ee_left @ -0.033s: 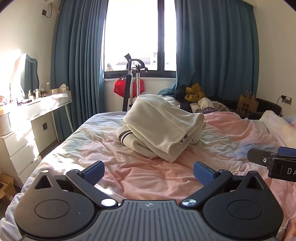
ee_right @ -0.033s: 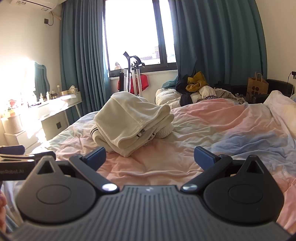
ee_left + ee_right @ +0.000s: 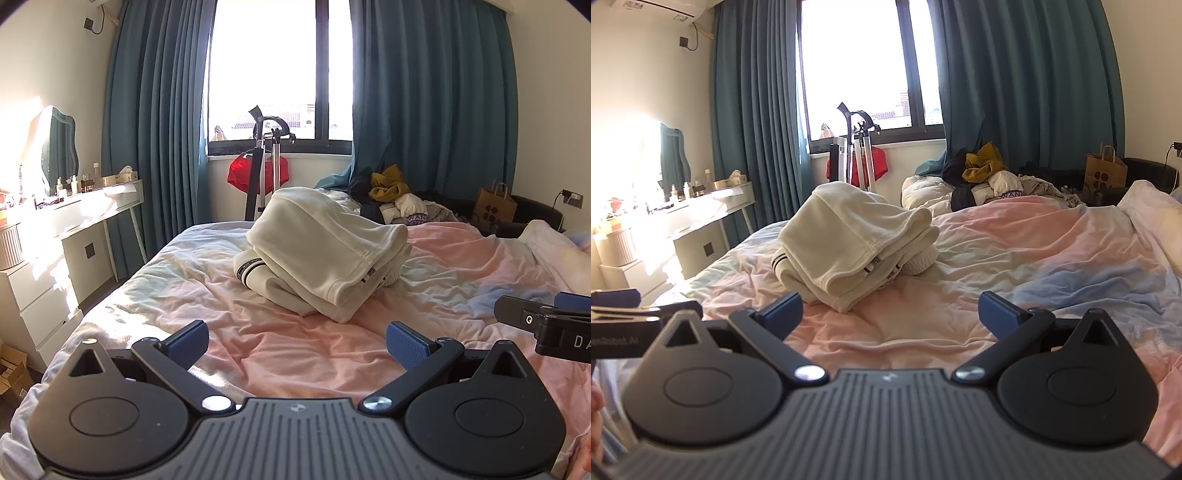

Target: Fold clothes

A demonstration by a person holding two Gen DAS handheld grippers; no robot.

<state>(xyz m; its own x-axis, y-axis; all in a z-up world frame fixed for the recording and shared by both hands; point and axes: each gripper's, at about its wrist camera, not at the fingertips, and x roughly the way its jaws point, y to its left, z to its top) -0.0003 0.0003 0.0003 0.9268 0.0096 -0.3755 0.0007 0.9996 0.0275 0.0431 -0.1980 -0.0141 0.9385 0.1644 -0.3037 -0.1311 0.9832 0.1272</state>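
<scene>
Clothes point(image 3: 325, 254) lie as a folded cream stack in the middle of the bed point(image 3: 295, 354), on its pink and pale blue cover, well ahead of both grippers. In the left wrist view the stack's long axis runs from the far left, near the foot of the bed by the window, toward the near right, and its open layered edges and hem face the near right corner. A dark-striped cuff or band pokes out on the left side below the top layer. The top layer bulges up at the far end and slopes down toward the camera. The left gripper point(image 3: 297, 343) hovers over bare cover with its jaws spread as wide as they go and nothing between the blue pads. The right gripper point(image 3: 890, 314) is likewise spread wide and empty, just short of the stack's nearest corner. Each gripper shows at the edge of the other's view. Nothing differs from the earlier pictures, which were taken at the same instant: the stack and both grippers sit in the same places.
</scene>
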